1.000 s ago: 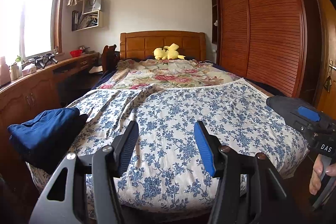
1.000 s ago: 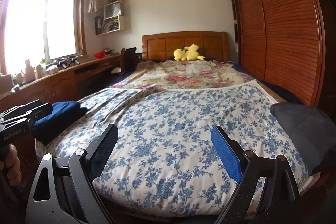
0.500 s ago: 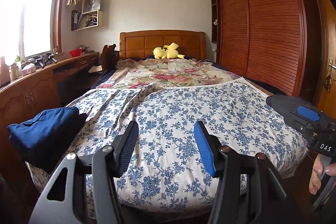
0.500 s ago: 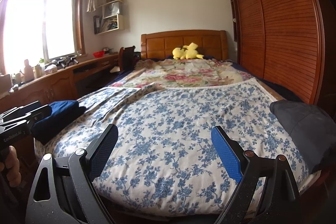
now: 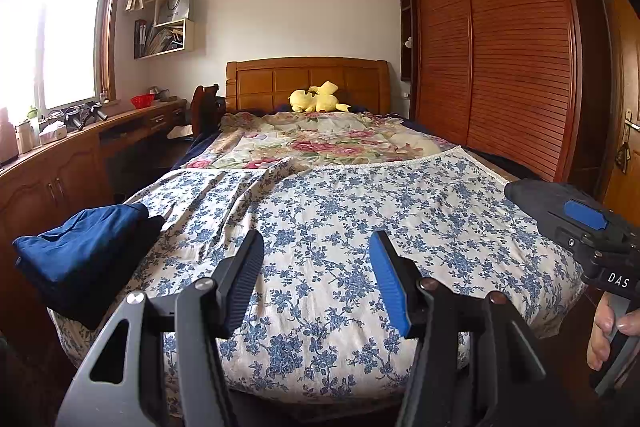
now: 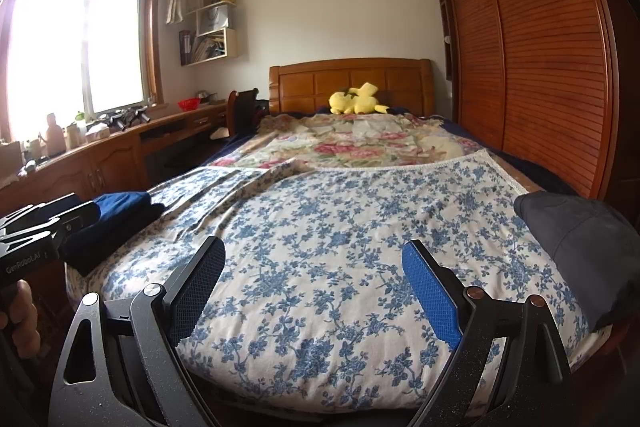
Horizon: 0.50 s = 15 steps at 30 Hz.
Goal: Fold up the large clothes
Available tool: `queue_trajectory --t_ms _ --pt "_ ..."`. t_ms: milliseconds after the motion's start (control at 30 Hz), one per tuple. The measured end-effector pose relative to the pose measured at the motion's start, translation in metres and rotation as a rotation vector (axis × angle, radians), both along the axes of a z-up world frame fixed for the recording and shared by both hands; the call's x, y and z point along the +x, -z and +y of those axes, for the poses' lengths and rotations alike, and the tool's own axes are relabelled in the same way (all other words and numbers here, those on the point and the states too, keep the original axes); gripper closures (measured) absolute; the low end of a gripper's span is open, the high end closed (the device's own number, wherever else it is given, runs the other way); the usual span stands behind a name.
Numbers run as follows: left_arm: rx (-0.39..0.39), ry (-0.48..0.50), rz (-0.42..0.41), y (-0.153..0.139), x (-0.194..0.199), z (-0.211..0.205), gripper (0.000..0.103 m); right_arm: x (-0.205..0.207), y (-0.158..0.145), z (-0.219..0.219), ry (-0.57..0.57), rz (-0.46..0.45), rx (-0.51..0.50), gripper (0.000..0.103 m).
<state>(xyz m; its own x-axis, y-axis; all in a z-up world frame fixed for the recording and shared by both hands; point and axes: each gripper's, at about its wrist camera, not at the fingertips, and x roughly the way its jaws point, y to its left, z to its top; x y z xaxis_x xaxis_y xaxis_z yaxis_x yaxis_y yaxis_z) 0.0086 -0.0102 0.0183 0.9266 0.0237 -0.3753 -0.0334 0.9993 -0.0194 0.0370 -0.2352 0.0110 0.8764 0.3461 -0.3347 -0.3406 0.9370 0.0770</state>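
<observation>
We hold both grippers above the foot of the bed (image 5: 320, 211): left gripper (image 5: 316, 267) jaws apart, empty; right gripper (image 6: 316, 283) jaws wide apart, empty.

Both grippers (image 5: 316, 279) (image 6: 316, 287) open, empty.

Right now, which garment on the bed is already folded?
The blue garment at the bed's left corner, stacked flat; the dark grey garment at the right corner lies bunched.

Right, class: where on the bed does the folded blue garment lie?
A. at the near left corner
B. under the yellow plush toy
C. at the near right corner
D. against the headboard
A: the folded blue garment sits at the near left corner of the floral bedspread, far from the headboard and yellow plush toy.
</observation>
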Motion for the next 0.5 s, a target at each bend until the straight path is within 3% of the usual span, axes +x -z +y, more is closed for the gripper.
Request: queue_trajectory --t_ms 500 --pt "-0.005 0.001 0.006 0.0001 0.0007 0.0006 0.049 -0.0004 -0.001 -0.0011 0.001 0.002 -0.001 0.011"
